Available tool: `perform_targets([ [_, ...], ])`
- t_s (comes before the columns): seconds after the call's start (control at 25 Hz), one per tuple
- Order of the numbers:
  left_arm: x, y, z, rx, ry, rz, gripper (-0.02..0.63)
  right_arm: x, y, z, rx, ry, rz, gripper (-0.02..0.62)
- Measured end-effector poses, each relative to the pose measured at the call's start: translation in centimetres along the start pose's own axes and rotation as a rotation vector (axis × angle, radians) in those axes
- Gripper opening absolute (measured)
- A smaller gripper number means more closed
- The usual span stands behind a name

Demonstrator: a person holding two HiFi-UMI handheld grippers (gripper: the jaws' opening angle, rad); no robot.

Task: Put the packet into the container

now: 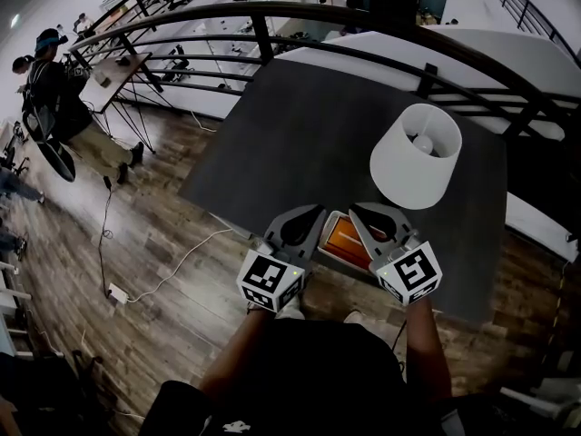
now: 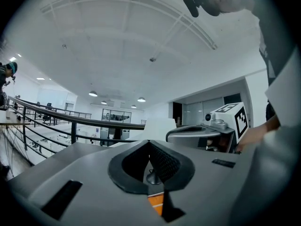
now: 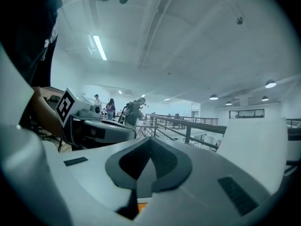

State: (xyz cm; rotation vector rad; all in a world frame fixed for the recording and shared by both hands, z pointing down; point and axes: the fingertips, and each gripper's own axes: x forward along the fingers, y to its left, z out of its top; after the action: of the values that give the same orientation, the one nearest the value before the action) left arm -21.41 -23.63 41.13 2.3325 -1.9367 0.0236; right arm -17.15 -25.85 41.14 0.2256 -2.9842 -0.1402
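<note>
**Position.** The orange packet (image 1: 350, 241) lies at the near edge of the dark table (image 1: 300, 143), between the two grippers and partly hidden by them. A pale rim borders its left side. This rim is probably the container (image 1: 329, 232), but it cannot be told whether the packet already sits inside it or only beside it. A white lamp (image 1: 414, 157) stands to the far right, well apart from the packet.

**Jaw state.** The left gripper (image 2: 149, 144) is clenched, tips together, with nothing between them. The right gripper (image 3: 150, 141) is likewise clenched and empty. Both are held above the packet, and orange shows below each set of jaws.

**Handling, by judgement.**
- Weight: probably light.
- Body: probably thin and flexible, so it will sag if lifted by one end.
- Surface: probably smooth film, so it may slide between the pads.
- Contents: may crush if clamped across the middle.

**Grip point.** Take a short edge or a corner seam, where the material is flat and doubled. Release the jaws first, then close on that edge only.
</note>
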Motion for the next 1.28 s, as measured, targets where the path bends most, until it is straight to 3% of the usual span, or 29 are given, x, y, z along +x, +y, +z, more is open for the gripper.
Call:
perform_targets([
  [0.64, -0.2, -0.3, 1.5, -0.003, -0.061, 0.009, 0.009, 0.4, 0.6, 0.7, 0.043, -0.035, 0.023, 0.005],
  [0.8, -0.3, -0.3, 1.4, 0.006, -0.057, 0.014, 0.009, 0.6, 0.5, 0.4, 0.041, -0.018, -0.003, 0.005],
  [1.28, -0.3, -0.6, 1.0, 0.021, -0.052, 0.014, 0.009, 0.6, 1.4, -0.2, 0.036, -0.006, 0.025, 0.005],
])
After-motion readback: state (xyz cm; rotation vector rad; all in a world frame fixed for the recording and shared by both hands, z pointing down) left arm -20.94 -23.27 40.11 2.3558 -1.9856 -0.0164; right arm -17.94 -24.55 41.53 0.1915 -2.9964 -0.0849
